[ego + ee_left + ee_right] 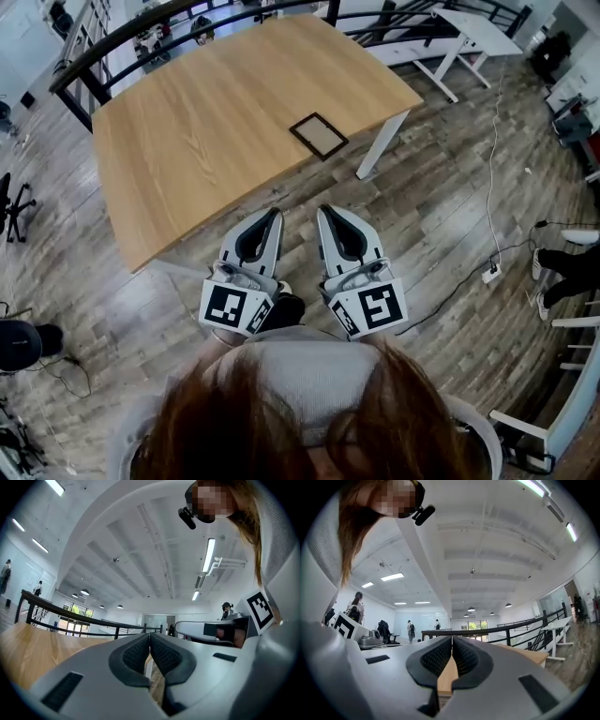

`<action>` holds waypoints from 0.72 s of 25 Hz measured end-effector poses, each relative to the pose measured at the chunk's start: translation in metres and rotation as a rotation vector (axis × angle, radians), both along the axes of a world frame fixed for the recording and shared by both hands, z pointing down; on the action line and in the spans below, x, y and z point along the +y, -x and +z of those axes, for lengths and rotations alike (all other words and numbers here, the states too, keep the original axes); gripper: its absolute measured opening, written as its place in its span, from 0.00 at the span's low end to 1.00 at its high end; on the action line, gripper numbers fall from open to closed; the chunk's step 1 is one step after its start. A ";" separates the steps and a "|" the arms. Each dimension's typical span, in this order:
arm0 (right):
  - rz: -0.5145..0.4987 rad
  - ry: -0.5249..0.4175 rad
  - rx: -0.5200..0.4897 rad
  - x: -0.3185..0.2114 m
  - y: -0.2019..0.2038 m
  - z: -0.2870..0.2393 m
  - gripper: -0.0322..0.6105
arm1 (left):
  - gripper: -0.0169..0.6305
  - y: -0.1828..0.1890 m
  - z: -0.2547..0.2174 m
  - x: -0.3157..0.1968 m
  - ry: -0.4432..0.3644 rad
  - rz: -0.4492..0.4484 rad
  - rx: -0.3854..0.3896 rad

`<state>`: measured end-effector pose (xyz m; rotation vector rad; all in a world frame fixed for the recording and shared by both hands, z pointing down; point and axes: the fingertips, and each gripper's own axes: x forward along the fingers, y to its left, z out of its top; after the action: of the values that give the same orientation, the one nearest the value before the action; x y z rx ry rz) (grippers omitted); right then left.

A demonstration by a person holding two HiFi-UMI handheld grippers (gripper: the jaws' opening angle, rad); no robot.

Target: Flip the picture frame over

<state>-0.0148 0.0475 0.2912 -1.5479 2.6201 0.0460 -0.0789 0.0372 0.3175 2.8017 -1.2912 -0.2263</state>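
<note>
A small dark picture frame (319,135) lies flat near the right front edge of the wooden table (206,122) in the head view. Both grippers hang side by side in front of the table, short of its near edge and apart from the frame. My left gripper (276,214) is shut and holds nothing; its jaws meet at the tips (149,635). My right gripper (323,212) is also shut and bare, its tips (452,638) pressed together. Neither gripper view shows the frame.
A white table leg (380,145) stands under the table's right corner. A black railing (141,33) runs behind the table, with another white table (473,33) at the back right. A cable and power strip (489,274) lie on the wood floor.
</note>
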 end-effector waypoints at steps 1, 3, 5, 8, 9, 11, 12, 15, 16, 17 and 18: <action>0.005 -0.001 0.000 -0.014 0.000 0.000 0.07 | 0.04 -0.001 0.000 -0.013 0.000 0.009 -0.002; 0.012 -0.001 0.002 -0.038 0.000 0.000 0.07 | 0.04 -0.005 0.000 -0.036 -0.002 0.029 -0.007; 0.016 0.002 0.005 -0.056 0.002 -0.001 0.07 | 0.04 -0.008 -0.002 -0.053 -0.004 0.043 -0.007; 0.020 0.010 0.008 -0.072 0.002 -0.002 0.07 | 0.04 -0.013 -0.005 -0.072 -0.001 0.055 -0.002; 0.022 0.013 0.008 -0.077 0.001 -0.002 0.07 | 0.04 -0.015 -0.006 -0.076 0.003 0.058 0.000; 0.025 0.022 0.004 -0.085 -0.005 -0.002 0.07 | 0.04 -0.019 -0.004 -0.084 0.013 0.059 0.004; 0.026 0.027 0.002 -0.089 -0.008 -0.001 0.07 | 0.04 -0.021 -0.003 -0.087 0.019 0.057 0.007; 0.021 0.042 0.004 -0.099 -0.017 0.002 0.07 | 0.04 -0.028 0.003 -0.094 0.041 0.045 0.013; 0.014 0.045 0.007 -0.102 -0.020 0.004 0.07 | 0.04 -0.029 0.004 -0.096 0.045 0.037 0.015; 0.006 0.049 0.011 -0.105 -0.021 0.005 0.07 | 0.04 -0.030 0.004 -0.098 0.046 0.027 0.016; -0.002 0.053 0.014 -0.109 -0.023 0.006 0.07 | 0.04 -0.031 0.003 -0.101 0.047 0.016 0.018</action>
<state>0.0079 -0.0611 0.2973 -1.5664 2.6546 -0.0125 -0.0484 -0.0640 0.3210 2.7633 -1.2531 -0.2174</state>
